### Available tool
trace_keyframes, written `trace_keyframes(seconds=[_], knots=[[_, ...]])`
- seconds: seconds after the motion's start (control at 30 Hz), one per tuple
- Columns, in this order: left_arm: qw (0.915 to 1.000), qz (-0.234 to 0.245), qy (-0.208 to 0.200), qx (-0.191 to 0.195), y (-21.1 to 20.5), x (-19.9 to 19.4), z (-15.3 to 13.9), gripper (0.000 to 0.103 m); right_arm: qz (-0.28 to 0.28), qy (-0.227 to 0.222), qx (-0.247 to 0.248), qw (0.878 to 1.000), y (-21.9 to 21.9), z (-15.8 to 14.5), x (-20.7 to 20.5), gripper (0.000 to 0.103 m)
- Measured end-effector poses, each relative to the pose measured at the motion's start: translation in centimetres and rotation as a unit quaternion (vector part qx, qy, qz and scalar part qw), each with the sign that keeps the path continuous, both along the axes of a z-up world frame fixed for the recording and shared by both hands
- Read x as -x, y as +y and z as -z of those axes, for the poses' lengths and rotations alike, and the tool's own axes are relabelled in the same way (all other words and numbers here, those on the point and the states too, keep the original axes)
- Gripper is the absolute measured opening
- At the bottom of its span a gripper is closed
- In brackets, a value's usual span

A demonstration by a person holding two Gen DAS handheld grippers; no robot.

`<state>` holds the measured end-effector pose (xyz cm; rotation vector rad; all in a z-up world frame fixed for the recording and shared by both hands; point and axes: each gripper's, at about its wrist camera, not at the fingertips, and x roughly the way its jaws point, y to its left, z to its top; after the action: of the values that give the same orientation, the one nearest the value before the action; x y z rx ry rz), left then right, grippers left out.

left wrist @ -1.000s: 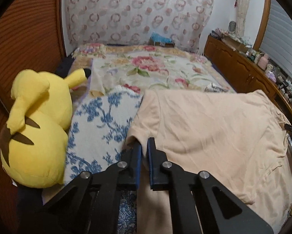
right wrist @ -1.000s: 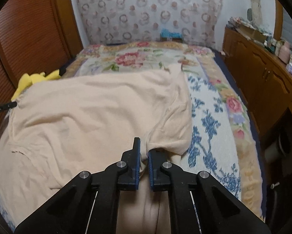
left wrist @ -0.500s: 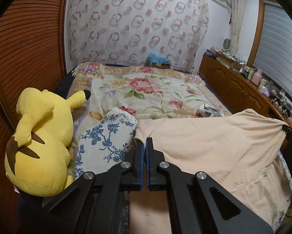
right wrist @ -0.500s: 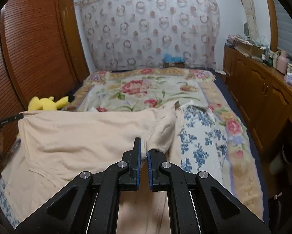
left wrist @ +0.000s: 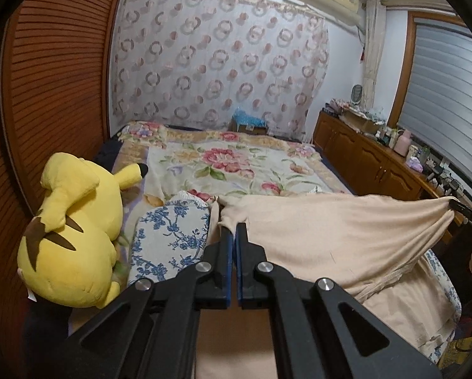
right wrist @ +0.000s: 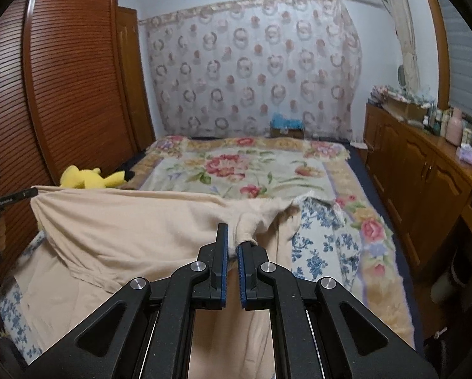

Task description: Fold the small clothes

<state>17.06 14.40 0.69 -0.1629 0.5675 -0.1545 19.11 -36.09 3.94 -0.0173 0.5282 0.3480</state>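
Observation:
A beige T-shirt (left wrist: 337, 233) hangs stretched between my two grippers above the bed; it also shows in the right wrist view (right wrist: 135, 227). My left gripper (left wrist: 234, 230) is shut on one top corner of the shirt. My right gripper (right wrist: 233, 237) is shut on the other top corner, with cloth bunched between its pads. The shirt's lower part drapes down onto the bed. Each gripper's tip shows at the far edge of the other view, the right gripper (left wrist: 463, 210) and the left gripper (right wrist: 18, 197).
A yellow plush toy (left wrist: 72, 240) lies at the bed's left side by the wooden wardrobe (right wrist: 62, 94). A blue-and-white floral cloth (left wrist: 169, 240) and a flowered blanket (left wrist: 229, 164) cover the bed. A wooden cabinet (right wrist: 419, 183) with bottles runs along the right.
Both grippers have risen with the shirt's top corners. The shirt lay spread on the bed and now hangs stretched between them, with its top edge lifted clear.

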Motion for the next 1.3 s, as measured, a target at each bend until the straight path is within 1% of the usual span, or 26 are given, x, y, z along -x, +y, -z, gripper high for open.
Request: trace_keyframes(seconds=[0.17, 0.4, 0.5, 0.67, 0.83, 0.93, 1.03, 1.13, 1.23, 1.27, 1.3], knots=[[0.9999, -0.006, -0.010, 0.001, 0.5, 2.2, -0.2, 0.000, -0.003, -0.019, 0.002, 1.000, -0.5, -1.2, 2.5, 0.002], [0.9999, -0.011, -0.012, -0.004, 0.8, 5.4, 0.9, 0.000, -0.001, -0.020, 0.004, 1.000, -0.7, -0.2, 6.2, 0.002], [0.9998, -0.016, -0.015, -0.001, 1.2, 6.7, 1.1, 0.000, 0.002, -0.021, 0.002, 1.000, -0.8, -0.2, 7.5, 0.002], [0.9995, -0.022, -0.021, -0.007, 1.9, 8.5, 1.1, 0.000, 0.004, -0.027, 0.005, 1.000, -0.8, -0.4, 9.8, 0.002], [0.9994, -0.029, -0.018, -0.011, 2.1, 10.1, 1.7, 0.000, 0.009, -0.027, 0.002, 1.000, -1.3, -0.2, 12.2, 0.002], [0.9995, -0.029, -0.007, -0.010, 2.1, 11.2, 2.6, 0.000, 0.014, -0.020, 0.011, 1.000, -1.4, 0.4, 13.8, 0.002], [0.9994, -0.027, 0.000, -0.021, 2.0, 12.1, 3.4, 0.000, 0.018, 0.002, 0.018, 1.000, -1.6, 1.4, 14.6, 0.003], [0.9992, -0.025, 0.016, -0.026, 1.8, 12.3, 4.4, 0.000, 0.018, 0.020, 0.026, 0.999, -1.8, 2.7, 15.0, 0.003], [0.9984, -0.015, 0.036, -0.041, 1.2, 12.4, 5.6, 0.000, 0.026, 0.042, 0.039, 0.998, -1.9, 4.5, 14.9, 0.003], [0.9979, -0.011, 0.043, -0.048, 0.9, 12.4, 5.9, 0.001, 0.029, 0.050, 0.051, 0.997, -1.9, 5.3, 14.8, 0.003], [0.9973, -0.007, 0.049, -0.055, 0.6, 12.3, 6.2, 0.002, 0.032, 0.058, 0.061, 0.996, -1.9, 6.0, 14.7, 0.006]])
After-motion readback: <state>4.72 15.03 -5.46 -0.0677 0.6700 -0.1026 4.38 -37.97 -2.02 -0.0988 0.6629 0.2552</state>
